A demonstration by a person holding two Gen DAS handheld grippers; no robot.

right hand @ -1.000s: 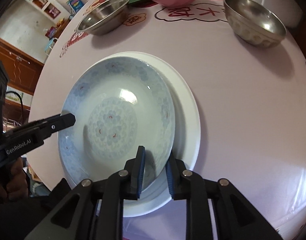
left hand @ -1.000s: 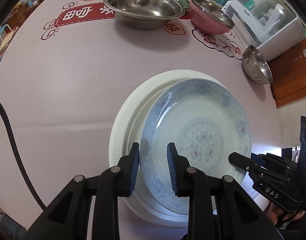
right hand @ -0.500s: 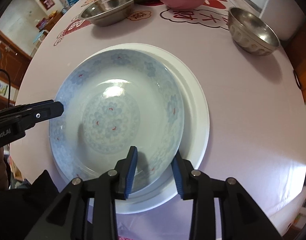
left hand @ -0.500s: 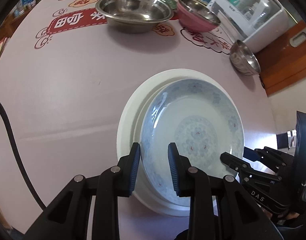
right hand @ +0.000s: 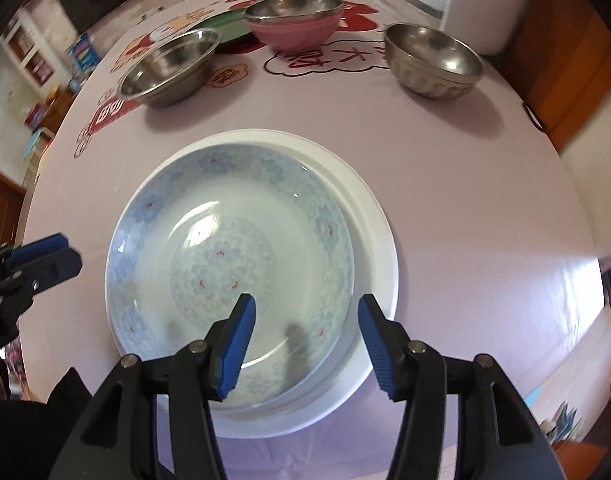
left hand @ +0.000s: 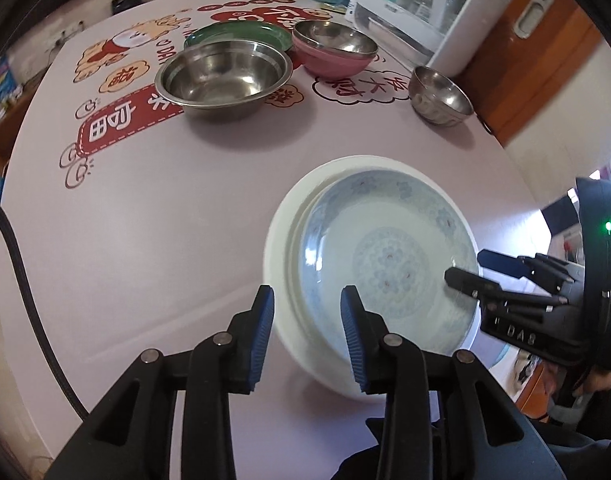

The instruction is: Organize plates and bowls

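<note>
A blue-flowered plate (right hand: 229,264) lies nested in a larger white plate (right hand: 379,240), off-centre toward its left rim, near the tabletop's front edge. Farther back stand a wide steel bowl (left hand: 223,74), a green plate (left hand: 237,34), a pink bowl (left hand: 333,58) holding a steel bowl (left hand: 335,36), and a small steel bowl (left hand: 441,94).

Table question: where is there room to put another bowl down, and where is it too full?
Free: the bare cloth between the big steel bowl and the stacked plates, and the wide strip left of the plates toward the cable. A smaller gap lies between the plates and the small steel bowl. Crowded: the far side, where the steel bowl, green plate and pink bowl sit close together.
</note>
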